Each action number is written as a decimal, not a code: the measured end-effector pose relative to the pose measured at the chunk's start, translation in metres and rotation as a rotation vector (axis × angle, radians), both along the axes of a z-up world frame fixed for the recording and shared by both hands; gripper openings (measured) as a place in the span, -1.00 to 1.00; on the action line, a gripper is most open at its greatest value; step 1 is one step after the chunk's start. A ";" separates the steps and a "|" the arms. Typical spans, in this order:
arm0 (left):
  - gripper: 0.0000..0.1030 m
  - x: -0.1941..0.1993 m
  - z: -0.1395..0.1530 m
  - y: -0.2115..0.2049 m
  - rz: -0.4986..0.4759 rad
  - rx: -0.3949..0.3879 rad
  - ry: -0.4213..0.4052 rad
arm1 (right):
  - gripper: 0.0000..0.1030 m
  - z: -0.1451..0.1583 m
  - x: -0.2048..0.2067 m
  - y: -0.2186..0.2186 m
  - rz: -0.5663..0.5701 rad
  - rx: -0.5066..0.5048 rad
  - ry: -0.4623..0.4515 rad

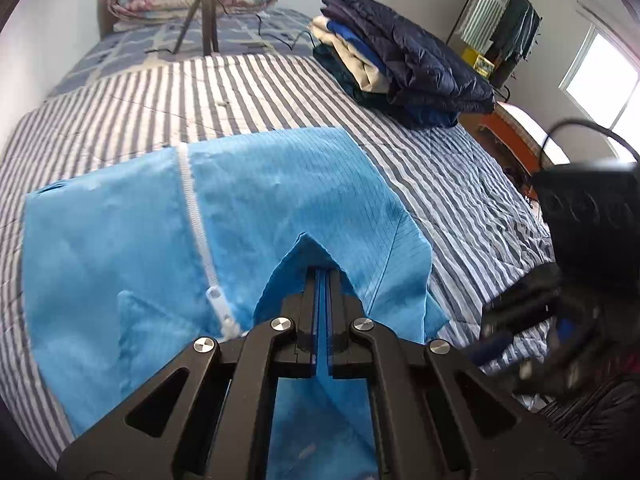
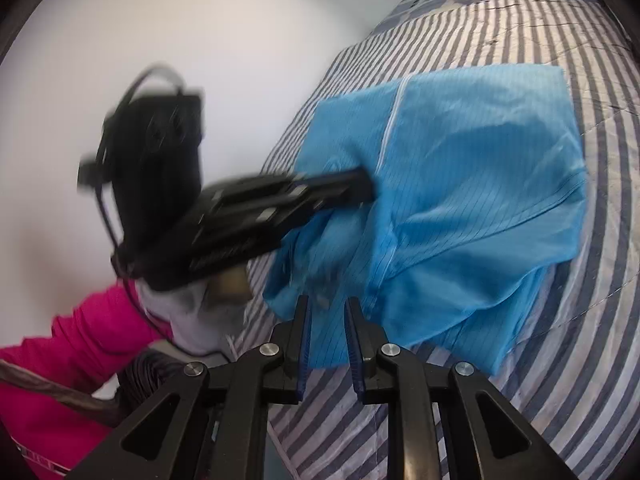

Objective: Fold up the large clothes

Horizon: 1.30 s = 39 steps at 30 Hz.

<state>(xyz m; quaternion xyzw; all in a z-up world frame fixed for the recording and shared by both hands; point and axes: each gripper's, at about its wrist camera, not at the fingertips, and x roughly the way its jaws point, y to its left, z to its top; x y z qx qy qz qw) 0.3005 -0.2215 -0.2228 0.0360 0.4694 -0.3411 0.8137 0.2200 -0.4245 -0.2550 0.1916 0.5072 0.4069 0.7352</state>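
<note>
Left wrist view: the left tongs [image 1: 323,276] are pressed together, pinching a fold of the blue garment [image 1: 120,240], which lies spread on the striped bed cover [image 1: 460,184] with its white zipper [image 1: 196,208] facing up. Right wrist view shows the right tongs [image 2: 327,312] slightly spread, nothing between the blue pads, hovering at the garment's near edge. A pile of folded clothes [image 1: 400,60] sits further up the bed. No brand or readable writing anywhere; the pink sleeve [image 2: 80,344] is plain.
</note>
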 end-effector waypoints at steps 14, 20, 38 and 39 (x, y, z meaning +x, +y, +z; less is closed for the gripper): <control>-1.00 0.000 0.012 0.057 0.105 -0.087 0.150 | -0.47 0.024 0.010 -0.013 -0.100 -0.081 -0.106; -0.66 -0.029 -0.012 0.060 0.077 -0.107 0.241 | 0.19 0.035 0.034 0.012 -0.082 -0.171 -0.203; -1.00 -0.044 -0.027 0.058 0.103 -0.200 0.215 | -0.97 -0.029 0.095 0.008 -0.164 -0.189 0.039; -1.00 -0.046 -0.026 0.058 0.095 -0.184 0.225 | -0.96 -0.026 0.092 0.013 -0.168 -0.246 0.007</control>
